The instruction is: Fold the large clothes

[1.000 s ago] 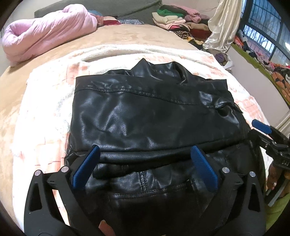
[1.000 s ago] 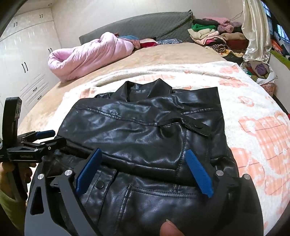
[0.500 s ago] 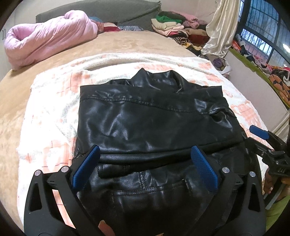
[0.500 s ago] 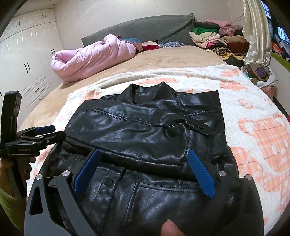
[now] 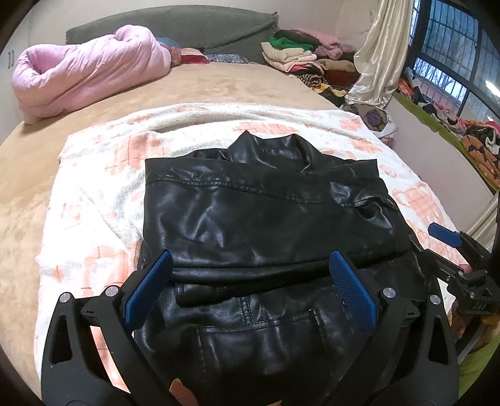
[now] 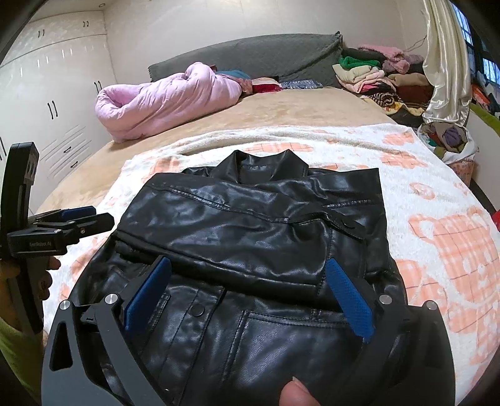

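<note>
A black leather jacket (image 5: 265,218) lies folded on a white and orange blanket (image 5: 103,193), collar at the far end. My left gripper (image 5: 250,262) hovers open over the jacket's near left part, its blue pads wide apart and pressing on nothing. In the right wrist view the same jacket (image 6: 250,225) lies under my right gripper (image 6: 248,265), whose jaws are opening; the leather shows between the pads but they do not touch it. The left gripper (image 6: 90,217) shows at that view's left edge. The right gripper (image 5: 437,246) shows at the left wrist view's right edge.
The blanket (image 6: 437,218) covers a tan bed. A rolled pink duvet (image 5: 87,75) lies at the far left by a grey headboard (image 5: 187,28). A pile of folded clothes (image 5: 297,53) and a cream curtain (image 5: 378,62) stand far right. White wardrobes (image 6: 56,93) line the left wall.
Both grippers have risen a little and drawn back from the jacket, so more of the bed shows. The jacket has not moved.
</note>
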Demonstrator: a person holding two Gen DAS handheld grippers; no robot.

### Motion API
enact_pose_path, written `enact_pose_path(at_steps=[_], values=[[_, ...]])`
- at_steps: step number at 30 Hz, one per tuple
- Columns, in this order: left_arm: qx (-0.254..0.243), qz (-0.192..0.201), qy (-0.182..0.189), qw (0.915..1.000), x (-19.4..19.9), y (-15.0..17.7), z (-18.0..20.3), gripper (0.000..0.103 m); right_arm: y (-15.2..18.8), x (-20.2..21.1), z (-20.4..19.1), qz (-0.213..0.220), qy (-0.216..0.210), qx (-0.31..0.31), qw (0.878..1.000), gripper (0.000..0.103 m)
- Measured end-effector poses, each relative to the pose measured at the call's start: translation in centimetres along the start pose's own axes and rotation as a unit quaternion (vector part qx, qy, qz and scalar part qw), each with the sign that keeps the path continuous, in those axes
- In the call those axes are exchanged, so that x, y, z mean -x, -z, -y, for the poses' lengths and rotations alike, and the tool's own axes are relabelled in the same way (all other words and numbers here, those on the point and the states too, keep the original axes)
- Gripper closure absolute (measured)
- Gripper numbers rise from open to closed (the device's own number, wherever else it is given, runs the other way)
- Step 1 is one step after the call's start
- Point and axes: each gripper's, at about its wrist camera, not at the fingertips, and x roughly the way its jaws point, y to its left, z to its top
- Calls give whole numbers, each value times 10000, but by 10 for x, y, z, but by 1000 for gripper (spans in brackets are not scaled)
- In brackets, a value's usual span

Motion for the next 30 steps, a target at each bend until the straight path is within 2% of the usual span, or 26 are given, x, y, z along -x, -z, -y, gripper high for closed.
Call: enact_pose_path(at_steps=[16, 30], values=[[-1, 211, 65, 9998, 24, 5, 8, 9, 7, 25, -2, 43, 137, 27, 9999, 4], [51, 213, -111, 9997, 41, 31, 22, 9, 23, 49, 18, -48, 226, -44, 9997, 4]])
